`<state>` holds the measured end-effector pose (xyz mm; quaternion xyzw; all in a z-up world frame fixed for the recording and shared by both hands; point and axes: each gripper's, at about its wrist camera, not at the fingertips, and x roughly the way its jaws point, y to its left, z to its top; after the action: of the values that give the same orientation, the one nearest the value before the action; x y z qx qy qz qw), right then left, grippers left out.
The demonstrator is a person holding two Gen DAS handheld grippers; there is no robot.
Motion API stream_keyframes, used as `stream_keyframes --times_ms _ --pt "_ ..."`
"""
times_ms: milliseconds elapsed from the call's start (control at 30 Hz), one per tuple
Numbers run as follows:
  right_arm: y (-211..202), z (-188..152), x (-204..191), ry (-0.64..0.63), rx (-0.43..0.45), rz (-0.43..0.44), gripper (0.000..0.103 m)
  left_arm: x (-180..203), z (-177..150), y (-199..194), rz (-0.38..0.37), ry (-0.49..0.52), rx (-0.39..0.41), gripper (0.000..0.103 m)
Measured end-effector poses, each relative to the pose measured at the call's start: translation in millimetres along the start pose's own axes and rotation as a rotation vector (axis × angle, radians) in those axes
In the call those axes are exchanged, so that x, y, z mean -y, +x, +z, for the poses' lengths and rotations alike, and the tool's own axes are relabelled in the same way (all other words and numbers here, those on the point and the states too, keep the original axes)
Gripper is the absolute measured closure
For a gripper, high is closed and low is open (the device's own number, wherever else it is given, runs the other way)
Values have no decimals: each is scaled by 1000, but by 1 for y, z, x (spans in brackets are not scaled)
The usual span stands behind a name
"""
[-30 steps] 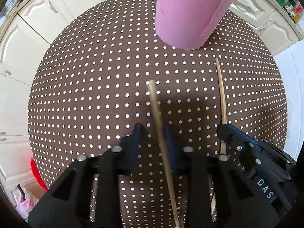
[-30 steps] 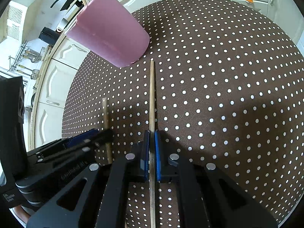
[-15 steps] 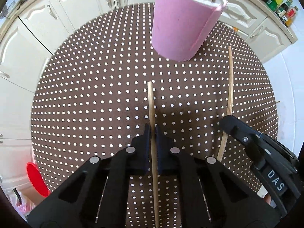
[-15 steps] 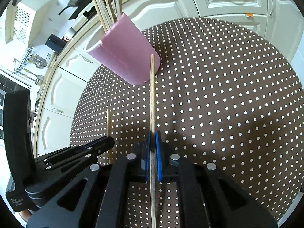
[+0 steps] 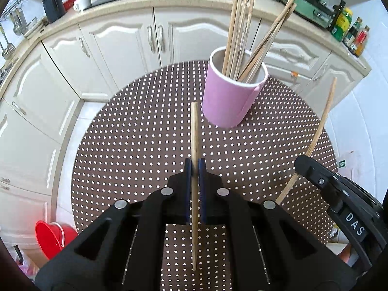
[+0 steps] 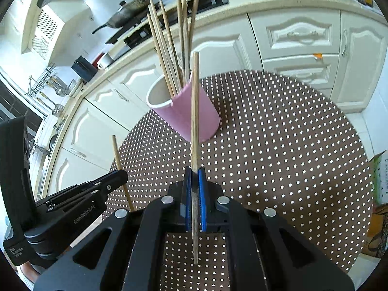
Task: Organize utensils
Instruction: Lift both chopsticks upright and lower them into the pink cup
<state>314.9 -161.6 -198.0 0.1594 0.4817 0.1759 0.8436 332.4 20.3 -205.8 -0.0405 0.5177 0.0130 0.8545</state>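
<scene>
A pink cup [image 5: 229, 97] [image 6: 191, 116] holding several wooden chopsticks [image 5: 238, 24] stands at the far side of a round table with a brown, white-dotted cloth [image 5: 135, 150]. My left gripper [image 5: 194, 163] is shut on one wooden chopstick [image 5: 194, 131], held above the table and pointing toward the cup. My right gripper [image 6: 194, 172] is shut on a second chopstick [image 6: 194, 97], whose tip reaches in front of the cup. Each gripper shows at the edge of the other's view: the right one [image 5: 334, 194] and its chopstick [image 5: 320, 131], and the left one [image 6: 72, 203] with its own chopstick [image 6: 120, 162].
White kitchen cabinets [image 5: 126, 41] and a worktop with a hob, a mug and bottles [image 5: 349, 29] ring the table. A red bucket [image 5: 51, 237] stands on the floor at lower left. A frying pan [image 6: 126, 12] sits on the hob. A cardboard box [image 6: 380, 169] is at the right.
The left gripper closed on its chopstick, which lay on the cloth. Both grippers then rose with their chopsticks off the table, so the cup's rim and the kitchen came into view.
</scene>
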Motion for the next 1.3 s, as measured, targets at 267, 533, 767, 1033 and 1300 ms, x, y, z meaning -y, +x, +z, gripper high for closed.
stream_keyframes --times_ms 267,533,767,1033,1300 --pt "-17 4 -4 -26 51 1 98 10 -2 -33 -5 31 91 97" --pt "-36 13 -11 -46 112 4 98 5 6 -60 -14 24 161 97" --pt "-56 32 -21 -70 188 13 98 6 18 -85 -15 22 236 97" --pt "-71 54 -30 -93 264 13 99 9 34 -110 -27 27 308 97" --pt "-73 78 -41 -112 316 12 98 8 57 -125 -60 13 362 97"
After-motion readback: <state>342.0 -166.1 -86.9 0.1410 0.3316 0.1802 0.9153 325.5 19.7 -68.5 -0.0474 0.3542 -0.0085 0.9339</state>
